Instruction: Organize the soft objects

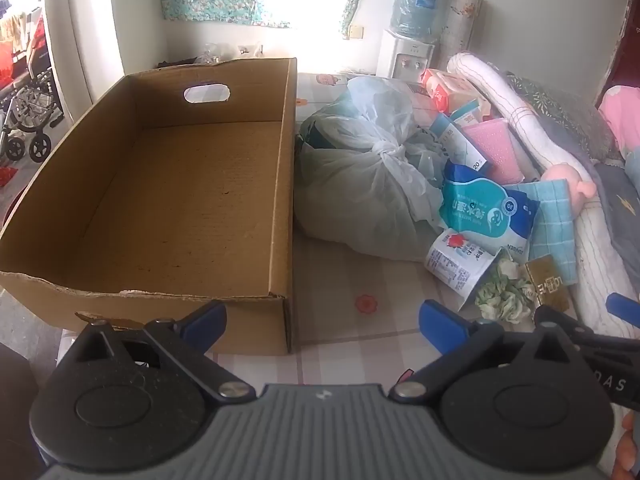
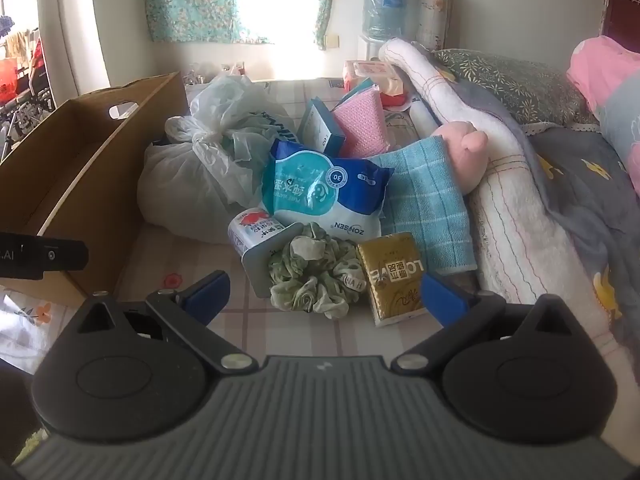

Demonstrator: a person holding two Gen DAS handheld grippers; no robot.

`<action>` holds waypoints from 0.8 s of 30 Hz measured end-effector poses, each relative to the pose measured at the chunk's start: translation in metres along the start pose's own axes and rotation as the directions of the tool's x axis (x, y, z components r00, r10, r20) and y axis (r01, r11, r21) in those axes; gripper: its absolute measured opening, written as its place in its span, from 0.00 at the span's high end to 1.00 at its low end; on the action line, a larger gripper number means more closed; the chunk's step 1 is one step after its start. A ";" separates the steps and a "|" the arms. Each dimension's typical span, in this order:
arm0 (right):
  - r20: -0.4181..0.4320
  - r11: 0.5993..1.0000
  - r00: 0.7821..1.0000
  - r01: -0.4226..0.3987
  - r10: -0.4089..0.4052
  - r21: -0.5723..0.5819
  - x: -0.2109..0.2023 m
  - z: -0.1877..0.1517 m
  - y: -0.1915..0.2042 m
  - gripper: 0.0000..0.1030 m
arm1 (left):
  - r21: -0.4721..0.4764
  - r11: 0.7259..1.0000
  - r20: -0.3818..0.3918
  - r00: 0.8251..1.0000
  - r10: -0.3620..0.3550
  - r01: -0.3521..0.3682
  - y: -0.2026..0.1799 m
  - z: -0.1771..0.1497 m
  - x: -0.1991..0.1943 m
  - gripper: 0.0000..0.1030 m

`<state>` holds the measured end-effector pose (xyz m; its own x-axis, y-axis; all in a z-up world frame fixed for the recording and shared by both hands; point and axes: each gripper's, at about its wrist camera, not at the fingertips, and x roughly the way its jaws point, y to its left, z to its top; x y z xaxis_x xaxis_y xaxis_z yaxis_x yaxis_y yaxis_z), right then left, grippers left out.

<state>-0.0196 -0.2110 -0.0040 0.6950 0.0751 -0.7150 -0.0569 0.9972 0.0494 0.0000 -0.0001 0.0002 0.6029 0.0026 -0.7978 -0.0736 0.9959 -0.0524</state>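
Observation:
An empty cardboard box (image 1: pixel 160 184) (image 2: pixel 60 168) stands on the bed at the left. To its right lies a heap: a knotted white plastic bag (image 1: pixel 360 176) (image 2: pixel 200 172), a blue wet-wipes pack (image 1: pixel 488 204) (image 2: pixel 320 196), a green scrunchie (image 1: pixel 504 296) (image 2: pixel 316 276), a gold tissue pack (image 1: pixel 548 284) (image 2: pixel 394 276), a blue checked towel (image 2: pixel 424 208), a pink cloth (image 2: pixel 362 124) and a pink plush (image 2: pixel 464 152). My left gripper (image 1: pixel 322 320) hangs open by the box's near corner. My right gripper (image 2: pixel 326 294) stands open just short of the scrunchie, holding nothing.
A white rolled quilt (image 2: pixel 500 184) and grey bedding (image 2: pixel 580 184) bound the heap on the right. A water dispenser (image 1: pixel 406 52) stands by the far wall. A wheelchair (image 1: pixel 28 108) is off the bed at the left. The left gripper's finger (image 2: pixel 44 256) shows at the right view's left edge.

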 end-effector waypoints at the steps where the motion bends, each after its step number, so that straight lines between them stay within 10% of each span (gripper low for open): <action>1: 0.000 1.000 1.000 0.001 -0.001 -0.005 0.000 0.001 0.000 0.01 | 0.001 1.000 0.000 1.000 0.001 -0.001 0.000 0.000 0.000 0.00; 24: -0.003 1.000 1.000 0.004 -0.004 -0.030 0.006 0.004 0.004 0.01 | 0.004 1.000 -0.033 0.999 -0.003 0.004 -0.003 0.000 0.005 0.00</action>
<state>-0.0131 -0.2065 -0.0051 0.6931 0.0707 -0.7173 -0.0757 0.9968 0.0251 0.0035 -0.0026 -0.0041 0.5764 -0.0038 -0.8172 -0.0684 0.9963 -0.0529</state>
